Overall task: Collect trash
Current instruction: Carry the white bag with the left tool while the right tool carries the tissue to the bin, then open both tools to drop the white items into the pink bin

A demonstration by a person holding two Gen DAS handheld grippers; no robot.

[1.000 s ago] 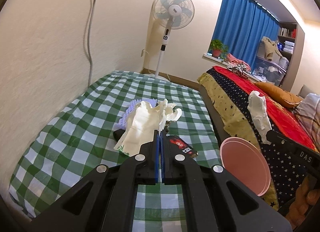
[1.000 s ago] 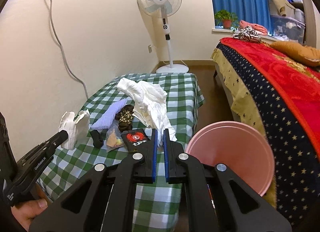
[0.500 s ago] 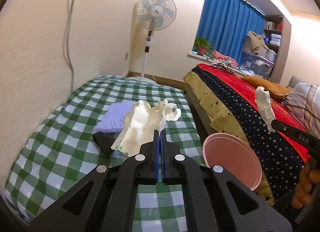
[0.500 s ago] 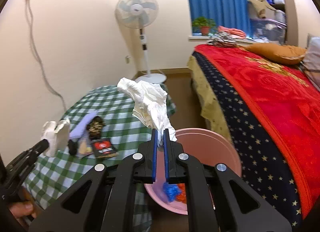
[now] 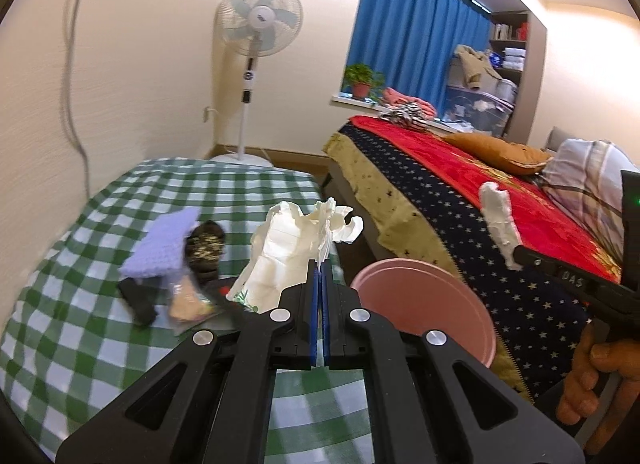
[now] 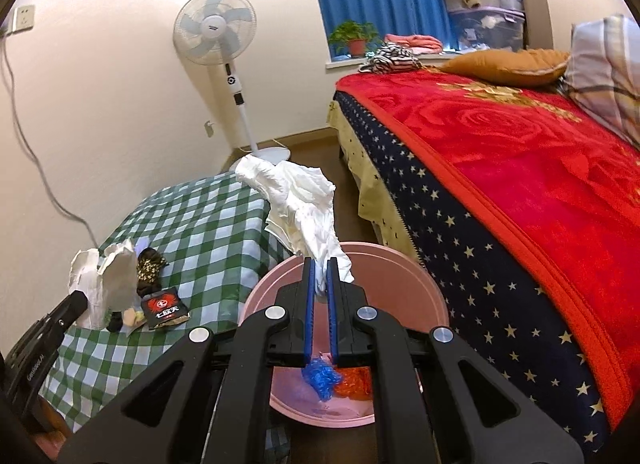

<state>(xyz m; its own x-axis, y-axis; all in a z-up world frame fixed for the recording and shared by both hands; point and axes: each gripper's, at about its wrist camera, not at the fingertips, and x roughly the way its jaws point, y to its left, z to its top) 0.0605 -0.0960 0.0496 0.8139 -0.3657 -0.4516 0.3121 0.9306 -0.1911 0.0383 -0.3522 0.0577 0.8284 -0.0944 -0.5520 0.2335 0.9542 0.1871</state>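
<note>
My left gripper (image 5: 319,268) is shut on a crumpled cream paper wrapper (image 5: 292,248), held above the checked table near the pink bin (image 5: 424,304). My right gripper (image 6: 320,268) is shut on a crumpled white tissue wad (image 6: 300,207), held right over the pink bin (image 6: 400,276), which holds blue (image 6: 320,378) and orange (image 6: 354,380) scraps. The tissue (image 5: 498,223) and right gripper also show in the left wrist view. On the table lie a purple cloth (image 5: 164,248), a dark patterned pouch (image 6: 150,270), a black-and-red packet (image 6: 164,306) and small scraps.
The low table has a green checked cloth (image 6: 208,232). A bed with a red and navy starred blanket (image 6: 520,167) stands right of the bin. A standing fan (image 6: 234,75) and a cable on the wall are behind the table.
Both grippers have moved right, toward the bin. My right gripper now holds the tissue directly over the bin, and its jaws have parted slightly. The left gripper still holds the wrapper.
</note>
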